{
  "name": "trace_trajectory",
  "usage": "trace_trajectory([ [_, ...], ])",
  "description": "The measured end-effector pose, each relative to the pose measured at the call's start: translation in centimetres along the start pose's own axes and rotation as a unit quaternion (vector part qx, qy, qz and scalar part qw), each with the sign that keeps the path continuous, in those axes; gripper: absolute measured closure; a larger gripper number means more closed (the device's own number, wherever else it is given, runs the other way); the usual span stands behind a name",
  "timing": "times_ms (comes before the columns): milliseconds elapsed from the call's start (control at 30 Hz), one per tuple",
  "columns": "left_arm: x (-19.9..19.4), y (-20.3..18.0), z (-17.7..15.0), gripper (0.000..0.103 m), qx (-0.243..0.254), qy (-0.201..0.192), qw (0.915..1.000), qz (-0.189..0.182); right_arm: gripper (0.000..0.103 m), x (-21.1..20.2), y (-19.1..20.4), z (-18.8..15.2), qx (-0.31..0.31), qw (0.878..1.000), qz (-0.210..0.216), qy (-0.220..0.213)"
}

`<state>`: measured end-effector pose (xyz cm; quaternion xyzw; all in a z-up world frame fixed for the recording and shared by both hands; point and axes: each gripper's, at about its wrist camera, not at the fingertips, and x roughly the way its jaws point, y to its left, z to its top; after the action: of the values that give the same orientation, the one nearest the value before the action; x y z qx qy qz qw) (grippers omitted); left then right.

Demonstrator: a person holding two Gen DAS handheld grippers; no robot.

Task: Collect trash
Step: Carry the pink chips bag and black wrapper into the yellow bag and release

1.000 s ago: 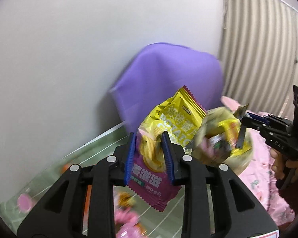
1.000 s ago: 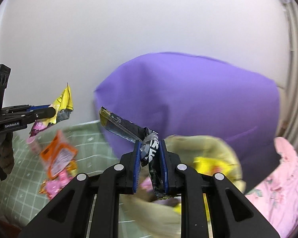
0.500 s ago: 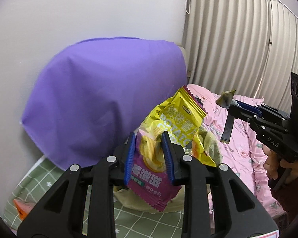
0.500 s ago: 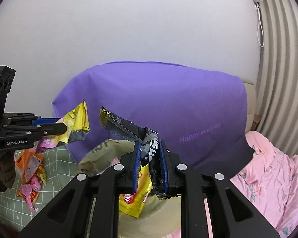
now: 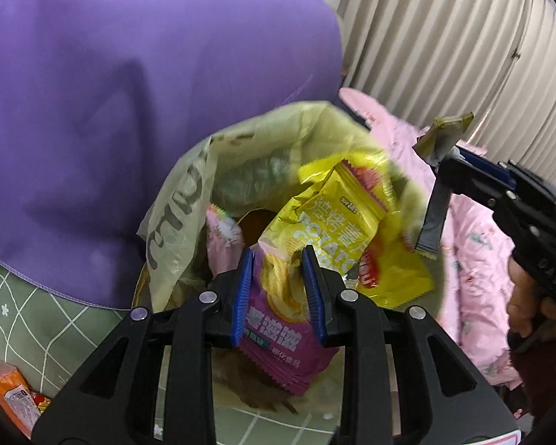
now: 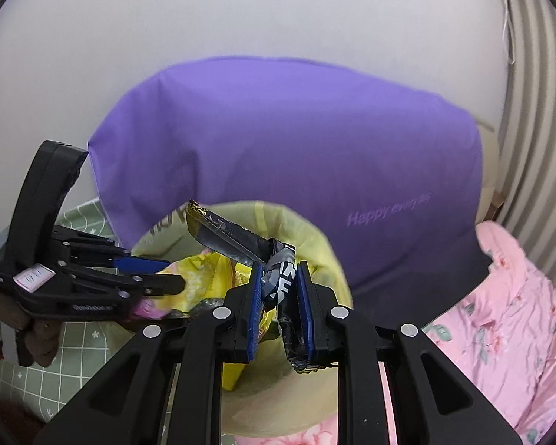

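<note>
My left gripper is shut on a yellow and magenta chip bag, held right over the open mouth of a pale yellow-green trash bag. Inside that bag lie a yellow wrapper and a pink packet. My right gripper is shut on a crumpled silver and black wrapper and hovers over the trash bag from the other side. In the left wrist view the right gripper sits at the right with its wrapper dangling. The left gripper shows at the left of the right wrist view.
A large purple pillow leans on the white wall behind the trash bag. The bed has a green checked sheet and a pink floral quilt. Orange snack packets lie at lower left. Pleated curtains hang at the right.
Both grippers have swung toward and down over the trash bag, still shut on their wrappers. The left one now looks into the bag's mouth; the loose packets on the sheet slid out of view.
</note>
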<state>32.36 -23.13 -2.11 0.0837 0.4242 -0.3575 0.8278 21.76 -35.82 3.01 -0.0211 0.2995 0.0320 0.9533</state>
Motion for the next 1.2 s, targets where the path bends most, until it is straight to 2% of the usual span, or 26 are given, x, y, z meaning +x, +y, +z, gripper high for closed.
trace_trajectory([
  [67,0.5,0.0,0.0,0.077,0.007,0.000,0.9999,0.012,0.084,1.6,0.3,-0.3,-0.008,1.000,0.022,0.021],
  [200,0.7,0.2,0.2,0.077,0.020,-0.004,0.9992,0.033,0.084,4.7,1.2,-1.1,-0.031,0.997,0.039,0.055],
  [367,0.5,1.6,0.0,0.077,-0.002,-0.010,0.9997,0.020,0.084,6.8,1.7,-1.1,-0.047,0.996,0.035,0.073],
  [500,0.5,1.1,-0.2,0.077,-0.001,-0.014,0.9997,0.019,0.084,6.4,1.7,-1.3,-0.040,0.996,0.030,0.068],
  [600,-0.6,2.2,-0.9,0.077,-0.006,-0.021,0.9997,0.013,0.084,5.9,1.2,-1.5,-0.031,0.997,0.029,0.063],
  [867,0.2,2.8,0.0,0.077,-0.019,-0.026,0.9994,-0.013,0.084,4.9,0.3,-2.1,-0.006,0.998,0.019,0.052],
  [1033,-1.0,3.3,-0.8,0.069,-0.025,-0.030,0.9984,-0.042,0.084,4.2,0.3,-2.3,0.000,0.999,0.023,0.041],
  [1100,-1.4,3.0,-0.9,0.062,-0.020,-0.033,0.9982,-0.046,0.079,4.1,0.4,-2.3,0.001,0.999,0.024,0.039],
  [1200,-3.1,2.9,-1.2,0.062,-0.020,-0.043,0.9984,-0.031,0.067,3.6,0.4,-2.3,-0.002,0.999,0.019,0.037],
])
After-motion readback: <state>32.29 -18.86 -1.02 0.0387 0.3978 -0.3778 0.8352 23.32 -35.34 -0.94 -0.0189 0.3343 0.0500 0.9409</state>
